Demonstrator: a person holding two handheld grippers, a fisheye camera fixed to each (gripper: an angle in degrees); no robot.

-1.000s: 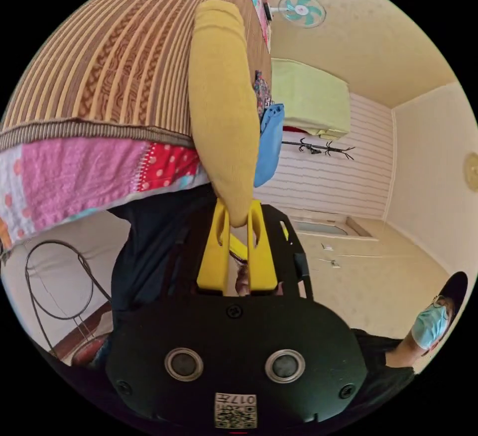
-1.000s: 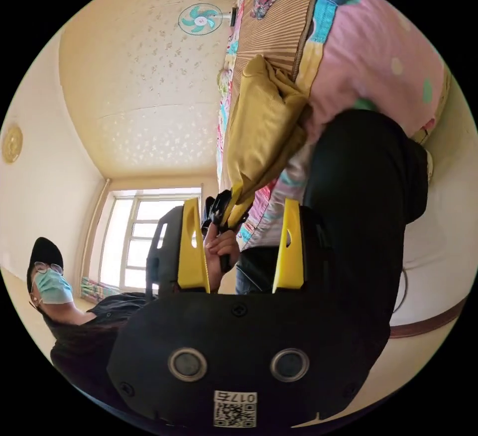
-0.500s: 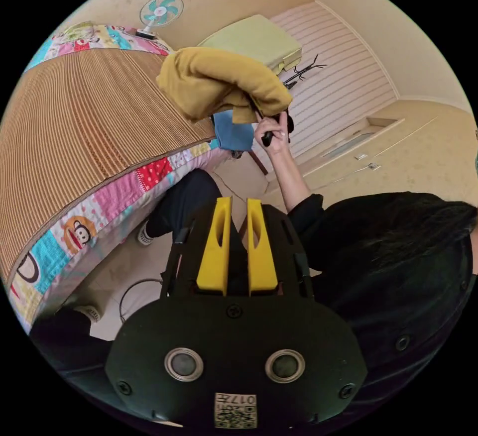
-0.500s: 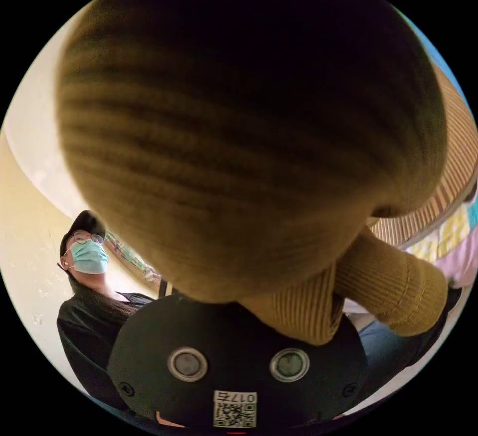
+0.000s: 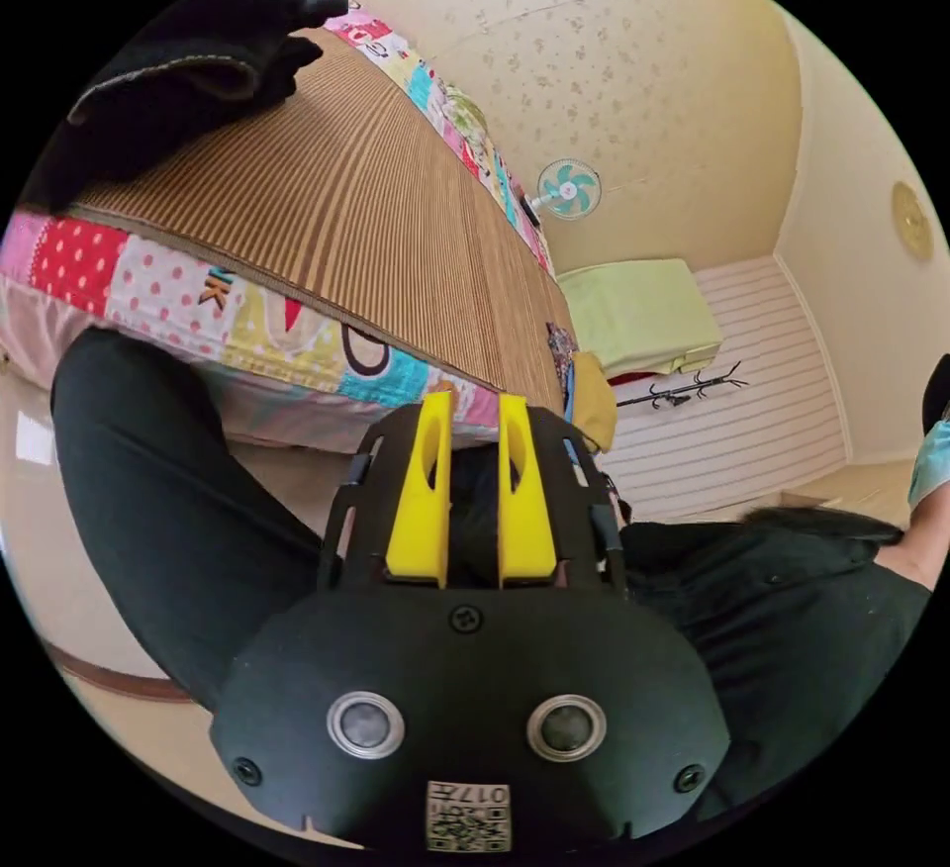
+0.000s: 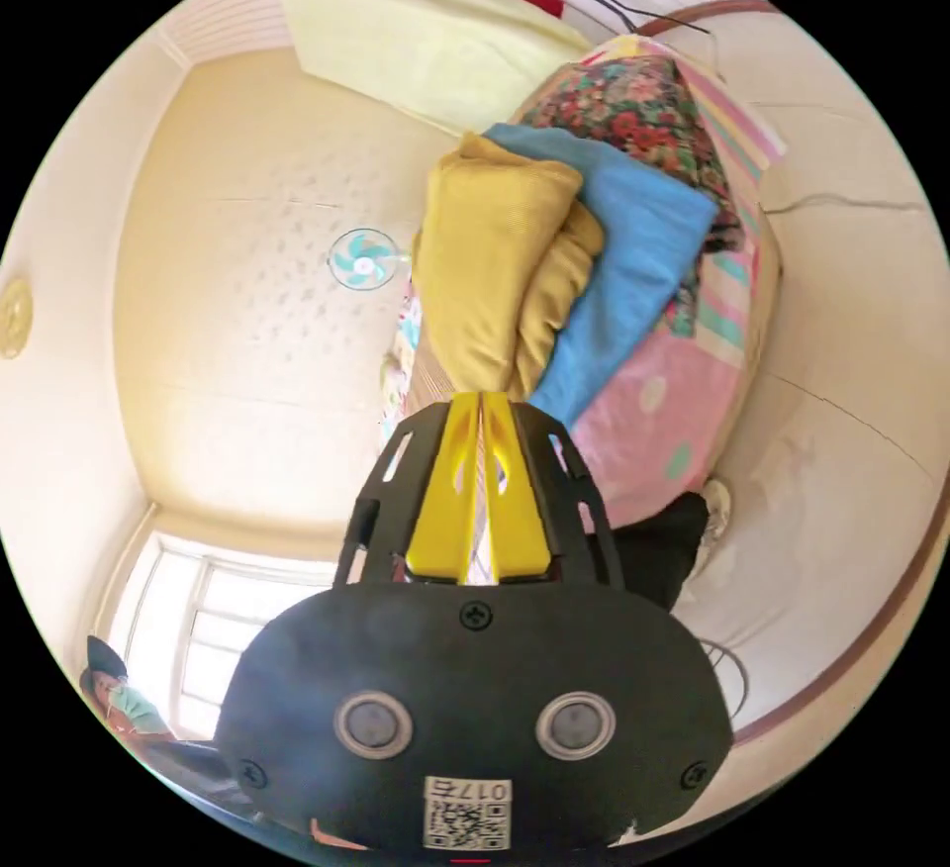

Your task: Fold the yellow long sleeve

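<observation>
1. Left gripper view, nearest: left gripper point(image 5: 472, 399), two yellow jaws drawn close with a narrow gap between them, nothing held.
2. Just behind it: a person's leg in black trousers point(image 5: 168, 521), standing against the edge of the bed.
3. Bed: one patchwork quilt in pink, red and blue patches point(image 5: 247, 333) along the edge, one brown striped woven mat point(image 5: 366, 214) on top.
4. One dark black garment, bundled point(image 5: 188, 65), lies on the mat at the upper left of this view.
5. Far end of the mat: a small part of the folded mustard-yellow ribbed long sleeve point(image 5: 594, 402) shows beside the jaw tips.
6. Right gripper view, nearest: right gripper point(image 6: 481, 396), two yellow jaws pressed together, gripping nothing.
7. Just beyond the tips: the yellow long sleeve point(image 6: 495, 263), folded into one bundle, rests on one folded blue cloth point(image 6: 623, 263).
8. Behind the blue cloth: one floral-print fabric item point(image 6: 633, 95).
9. Farthest: one teal wall fan point(image 6: 364, 258).
</observation>
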